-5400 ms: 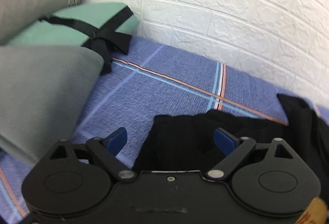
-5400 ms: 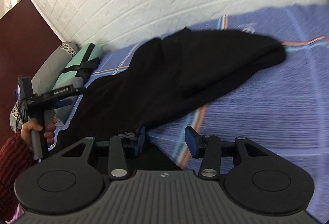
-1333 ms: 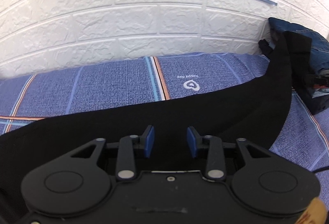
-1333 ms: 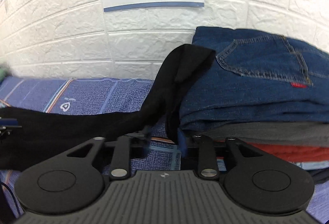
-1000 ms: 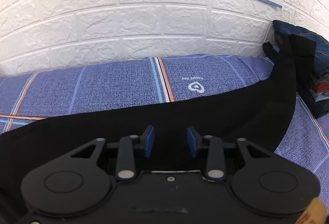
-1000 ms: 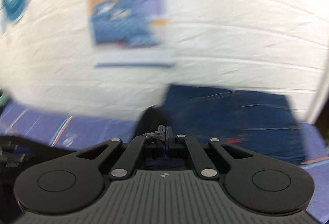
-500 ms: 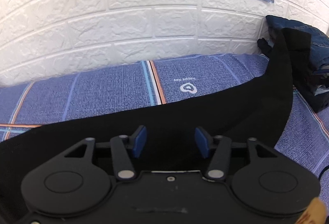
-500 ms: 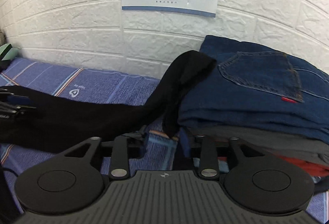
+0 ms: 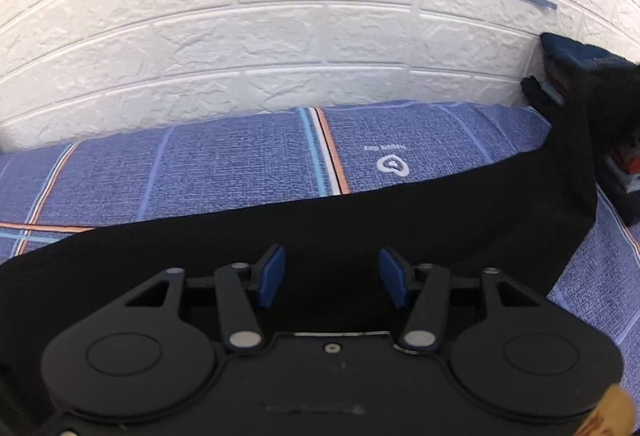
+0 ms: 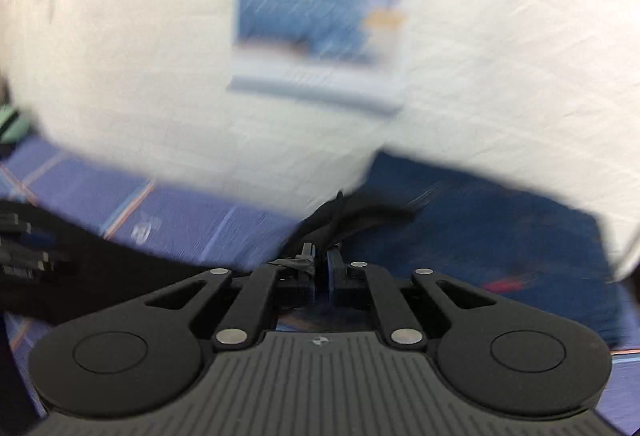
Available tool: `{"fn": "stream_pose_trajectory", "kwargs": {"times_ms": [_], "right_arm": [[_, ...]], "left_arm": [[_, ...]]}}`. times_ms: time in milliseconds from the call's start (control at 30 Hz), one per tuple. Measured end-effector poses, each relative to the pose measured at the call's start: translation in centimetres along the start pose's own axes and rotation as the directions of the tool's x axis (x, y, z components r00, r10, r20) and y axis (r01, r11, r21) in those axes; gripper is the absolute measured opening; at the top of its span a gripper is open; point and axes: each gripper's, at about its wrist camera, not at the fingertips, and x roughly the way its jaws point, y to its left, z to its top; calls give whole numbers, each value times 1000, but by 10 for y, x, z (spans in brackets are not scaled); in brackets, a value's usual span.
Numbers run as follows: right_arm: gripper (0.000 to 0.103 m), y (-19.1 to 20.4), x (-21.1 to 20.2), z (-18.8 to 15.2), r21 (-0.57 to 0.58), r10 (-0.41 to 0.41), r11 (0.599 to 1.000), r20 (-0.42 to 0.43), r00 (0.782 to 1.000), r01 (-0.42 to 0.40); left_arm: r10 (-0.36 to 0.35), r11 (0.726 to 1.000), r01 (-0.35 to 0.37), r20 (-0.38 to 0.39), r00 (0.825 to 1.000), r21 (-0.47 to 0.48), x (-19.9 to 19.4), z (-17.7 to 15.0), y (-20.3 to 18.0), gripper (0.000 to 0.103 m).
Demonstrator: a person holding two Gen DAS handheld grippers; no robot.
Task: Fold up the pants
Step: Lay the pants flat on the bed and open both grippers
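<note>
Long black pants [image 9: 360, 220] lie stretched across the blue plaid bedsheet [image 9: 200, 171], with the far end draped up against a clothes pile at the right. My left gripper [image 9: 333, 278] hovers over the near part of the cloth, open, its blue pads [image 9: 272, 276] wide apart with nothing pinched. The right wrist view is motion-blurred. There my right gripper [image 10: 320, 256] is closing, its jaws almost together, with bunched black pants [image 10: 352, 211] cloth between the tips. More of the cloth trails off to the left.
A stack of folded clothes topped by blue jeans [image 10: 500, 228] sits at the right end of the bed against the white brick wall [image 9: 240, 35]. A bedding poster [image 10: 316, 3] hangs above it. A green bundle [image 10: 10, 123] shows at the far left.
The right gripper's jaws, wide half a second ago, have come nearly together on the black cloth, and its view has swung and blurred. The left jaws widened a second ago and have stayed so.
</note>
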Motion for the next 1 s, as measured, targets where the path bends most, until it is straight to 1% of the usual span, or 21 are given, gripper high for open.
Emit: {"fn": "stream_pose_trajectory", "kwargs": {"times_ms": [67, 133, 167, 233, 300, 367, 400, 433, 467, 500, 533, 567, 600, 633, 667, 700, 733, 800, 867, 933, 1000], "right_arm": [[8, -28, -15, 6, 47, -38, 998, -27, 999, 39], [8, -54, -24, 0, 70, -92, 993, -80, 993, 98], [8, -66, -24, -7, 89, -112, 988, -114, 987, 123], [8, -86, -17, -26, 147, -119, 978, -194, 974, 149], [8, -94, -4, -47, 165, -132, 970, -259, 957, 178], [14, -96, 6, -62, 191, -112, 966, -298, 948, 174], [23, -95, 9, -65, 189, -114, 966, -313, 943, 179], [34, -92, 8, -65, 172, -140, 965, -313, 939, 200], [39, -88, 6, -62, 143, -175, 964, -298, 938, 225], [45, -83, -1, -59, 117, -199, 964, -266, 943, 237], [52, -78, -9, -53, 99, -212, 966, -226, 951, 239], [55, -73, -16, -47, 92, -216, 967, -186, 959, 236], [60, -67, -25, -42, 89, -200, 973, -147, 969, 214], [68, -59, -31, -36, 84, -160, 982, -114, 980, 170], [72, -50, -35, -31, 74, -107, 991, -87, 990, 114], [82, -41, -35, -27, 63, -52, 996, -67, 996, 56], [86, -30, -33, -24, 47, 1, 999, -58, 998, 2], [86, -4, -21, -21, -3, 94, 996, -55, 994, -95], [87, 22, -5, -17, -48, 179, 982, -65, 982, -182], [95, 46, 14, -15, -65, 254, 963, -87, 963, -260], [98, 69, 35, -13, -57, 300, 950, -120, 946, -308]], "left_arm": [[-2, 1000, 2, 7, 1000, 0, -3, -1, 1, 53], [5, 1000, -5, 5, 1000, 4, -3, -3, 3, 53], [8, 1000, -8, -1, 1000, 3, -1, -3, 3, 53], [15, 1000, -15, -15, 1000, -2, 3, -4, 3, 53], [22, 1000, -22, -23, 999, -7, 4, -5, 3, 53], [21, 1000, -21, -15, 1000, 2, -4, -4, 6, 53], [30, 999, -30, 2, 1000, 12, -11, -2, 9, 54], [39, 999, -40, 18, 999, 16, -21, 0, 13, 56], [46, 999, -47, 36, 998, 15, -29, 2, 19, 58], [57, 998, -58, 58, 997, 11, -40, 4, 28, 63], [71, 997, -72, 76, 995, 9, -49, 5, 36, 65], [90, 996, -91, 94, 992, 10, -59, 7, 45, 65], [111, 993, -113, 108, 988, 14, -68, 9, 54, 66], [134, 991, -136, 119, 984, 15, -75, 10, 63, 68], [158, 987, -161, 129, 979, 14, -82, 11, 72, 70], [185, 982, -188, 137, 973, 12, -88, 11, 82, 73], [205, 978, -208, 139, 969, 11, -92, 11, 90, 75], [227, 972, -233, 128, 965, 26, -96, 10, 106, 77], [243, 966, -250, 103, 965, 64, -95, 10, 123, 78], [239, 964, -247, 83, 967, 102, -92, 8, 138, 80], [227, 965, -233, 66, 972, 121, -88, 6, 151, 80]]}}
